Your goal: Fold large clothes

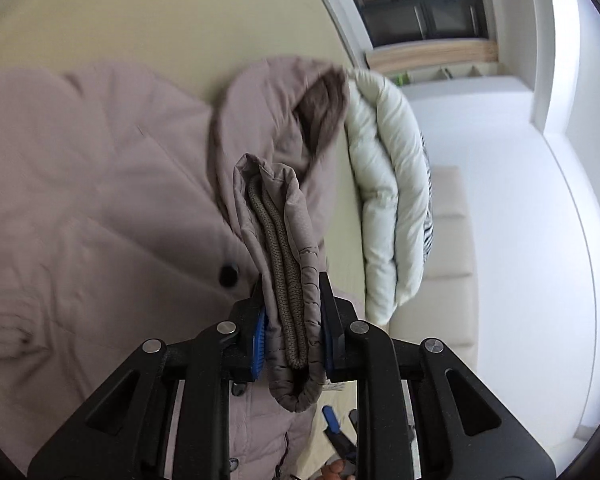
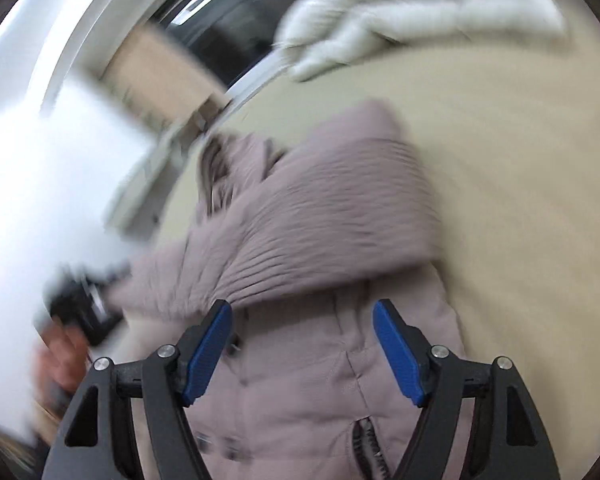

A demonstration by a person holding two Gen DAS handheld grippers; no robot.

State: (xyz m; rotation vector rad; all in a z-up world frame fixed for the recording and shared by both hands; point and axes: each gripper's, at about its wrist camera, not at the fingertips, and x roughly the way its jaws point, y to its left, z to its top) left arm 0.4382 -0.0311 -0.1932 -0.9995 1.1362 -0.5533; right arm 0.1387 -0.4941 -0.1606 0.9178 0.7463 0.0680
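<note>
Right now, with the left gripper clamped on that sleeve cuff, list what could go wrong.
1. The left gripper pinches only the sleeve cuff; the puffy coat may drag and bunch on the bed instead of folding flat.
2. The right gripper is open and holds nothing, so the coat's body is unpinned and may slide.

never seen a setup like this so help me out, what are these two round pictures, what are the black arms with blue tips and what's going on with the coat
Each round picture comes from a wide-angle camera mounted on a hand-held gripper, looking forward along its two black fingers with blue pads. No robot: a person holds one gripper in each hand.

In the left wrist view, the left gripper is shut on the sleeve cuff of a mauve padded coat, which lies spread on a beige bed. A folded white duvet sits beyond it.

The right wrist view is blurred. The right gripper stands open above the same coat, holding nothing.
</note>
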